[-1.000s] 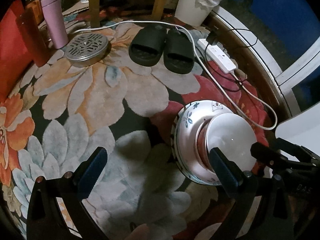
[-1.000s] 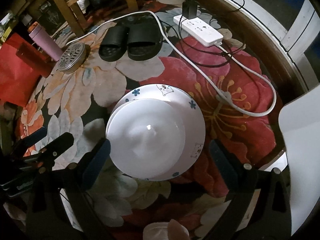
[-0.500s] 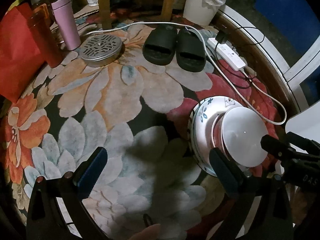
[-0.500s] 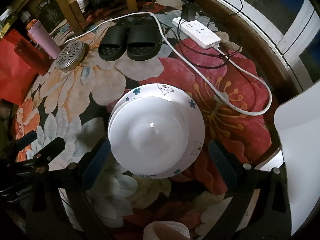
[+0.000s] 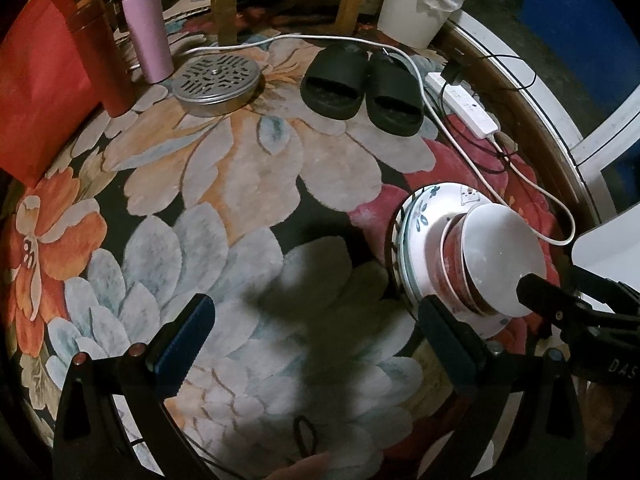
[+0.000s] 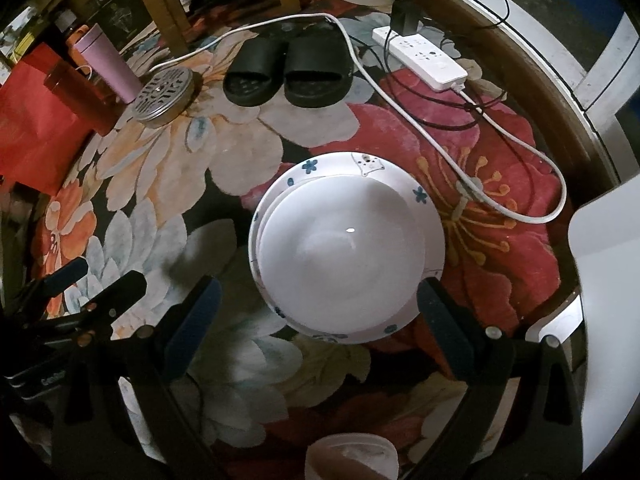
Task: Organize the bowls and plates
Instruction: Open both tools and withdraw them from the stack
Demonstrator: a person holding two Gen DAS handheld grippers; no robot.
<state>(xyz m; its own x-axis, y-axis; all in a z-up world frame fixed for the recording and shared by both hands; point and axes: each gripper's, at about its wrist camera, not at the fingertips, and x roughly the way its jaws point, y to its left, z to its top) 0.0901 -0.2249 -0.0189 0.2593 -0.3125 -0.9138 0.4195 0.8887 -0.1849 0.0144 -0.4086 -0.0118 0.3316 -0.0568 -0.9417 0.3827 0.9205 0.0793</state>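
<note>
Both cameras look down at an angle on the flowered carpet. The left view stands to the left of the stack of dishes, so the stack sits at its right edge. The right view hangs near, almost over the stack. Both views share the black slippers beyond the stack.

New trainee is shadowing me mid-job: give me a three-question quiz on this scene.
1. True or false: the right gripper is clamped on the stack of dishes.
2. What lies beside the black slippers, on the pink tumbler's side?
A. round metal grate
B. power strip
3. Fill in: the stack stands on a floral ____.

Key: 1 false, both grippers open; 2 A; 3 rug.
</note>
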